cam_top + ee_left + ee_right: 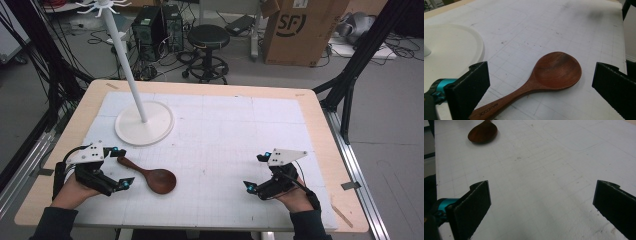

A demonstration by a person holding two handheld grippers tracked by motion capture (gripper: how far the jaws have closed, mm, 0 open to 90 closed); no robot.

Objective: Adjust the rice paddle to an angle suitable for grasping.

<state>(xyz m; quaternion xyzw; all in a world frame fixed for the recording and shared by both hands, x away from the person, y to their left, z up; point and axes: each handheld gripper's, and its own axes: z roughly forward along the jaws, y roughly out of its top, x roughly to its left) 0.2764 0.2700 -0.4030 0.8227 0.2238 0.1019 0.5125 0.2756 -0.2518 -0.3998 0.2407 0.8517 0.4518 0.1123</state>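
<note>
Here, a wooden spoon [152, 177] lies flat on the white mat [225, 135], just in front of the round base of a white stand [144, 123], its handle between the wide-spread, empty jaws of the left gripper [121, 167], while the right gripper [256, 172], likewise spread wide and empty, rests well to the spoon's right.

A white-matted table [320, 107] bears a wooden spoon [152, 177] and a white stand [144, 122].
</note>
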